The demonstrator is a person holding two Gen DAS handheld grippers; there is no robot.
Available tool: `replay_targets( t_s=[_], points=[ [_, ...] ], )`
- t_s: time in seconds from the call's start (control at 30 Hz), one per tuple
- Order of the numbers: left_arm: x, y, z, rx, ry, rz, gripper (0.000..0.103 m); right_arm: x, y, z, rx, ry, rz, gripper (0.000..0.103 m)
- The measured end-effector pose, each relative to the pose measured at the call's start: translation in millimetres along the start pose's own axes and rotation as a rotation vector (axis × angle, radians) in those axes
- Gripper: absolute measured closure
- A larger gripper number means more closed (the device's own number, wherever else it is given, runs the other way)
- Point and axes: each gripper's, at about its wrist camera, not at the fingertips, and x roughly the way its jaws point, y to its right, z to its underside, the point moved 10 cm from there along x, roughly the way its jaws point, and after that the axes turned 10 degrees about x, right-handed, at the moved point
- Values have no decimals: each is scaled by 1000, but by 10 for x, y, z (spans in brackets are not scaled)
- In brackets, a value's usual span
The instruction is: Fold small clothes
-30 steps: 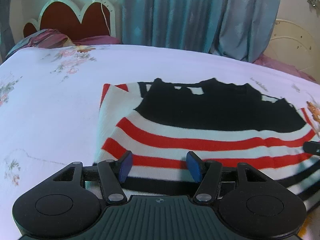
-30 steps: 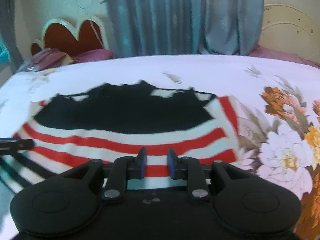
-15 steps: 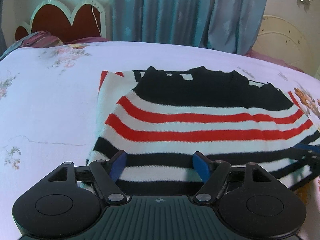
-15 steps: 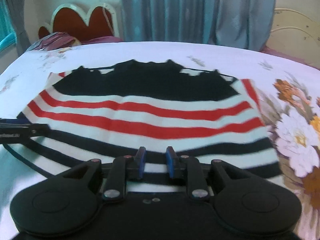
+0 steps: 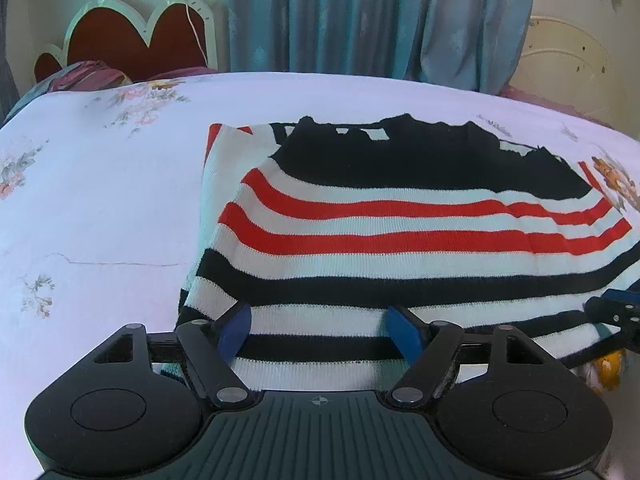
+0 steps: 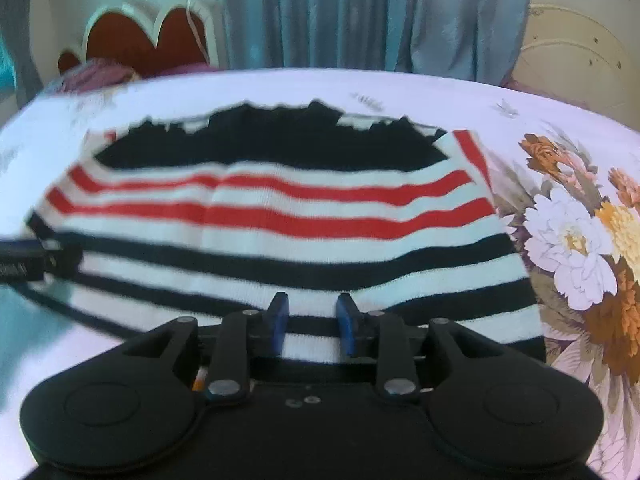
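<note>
A knitted sweater [image 5: 400,240] with red, white and black stripes lies folded flat on the bed; it also fills the right wrist view [image 6: 280,220]. My left gripper [image 5: 318,330] hangs over the sweater's near left hem. Its jaws are wide and still opening, and the pads do not press on the cloth. My right gripper [image 6: 312,322] is over the near right hem with a narrow gap between its pads. Those jaws are opening too, with the hem lying below them, not pinched. Each gripper's tip shows at the edge of the other's view: the right gripper [image 5: 616,312] and the left gripper [image 6: 32,258].
The bed sheet [image 5: 100,208] is white with flower prints, with large blooms [image 6: 572,240] right of the sweater. A red heart-shaped headboard [image 5: 136,44] and a pillow [image 5: 84,78] lie at the far left. Blue curtains [image 5: 360,16] hang behind.
Both grippers drew back toward the sweater's near hem, so the black stripes came into view. The left jaws spread wider. The right jaws parted a little.
</note>
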Motion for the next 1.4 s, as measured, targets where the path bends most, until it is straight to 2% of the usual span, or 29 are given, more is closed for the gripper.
replay_targets(
  t_s=[0.07, 0.17, 0.3, 0.43, 0.53, 0.63, 0.8, 0.97, 1.1, 1.4],
  points=[
    [-10, 5, 6, -2, -7, -1, 27, -15, -7, -21, 10, -4, 7, 76],
    [-25, 4, -6, -9, -18, 1, 26, -119, -75, -97, 49, 15, -34, 75],
    [-38, 10, -25, -25, -31, -1, 25, -175, -262, -175, 41, 33, -71, 73],
    [-23, 17, -23, -20, -42, -6, 25, -92, -405, -179, 34, 21, -86, 73],
    [-36, 6, -22, -23, -47, -4, 25, 46, -437, -63, -11, -39, -58, 73],
    [-119, -29, -19, -59, -52, 20, 24, 11, -432, -61, -4, -29, -70, 72],
    [-276, -158, 88, -197, -76, 83, 24, -115, -486, -180, -5, 17, -106, 71],
    [-358, -223, 365, -330, -132, 140, 22, -130, -579, -293, -1, 33, -135, 69],
    [-352, -225, 571, -481, -150, 211, 21, -86, -608, -331, 7, 32, -145, 69],
    [-136, -280, 602, -778, -26, 365, 20, 22, -668, -362, 14, 27, -160, 68]
  ],
)
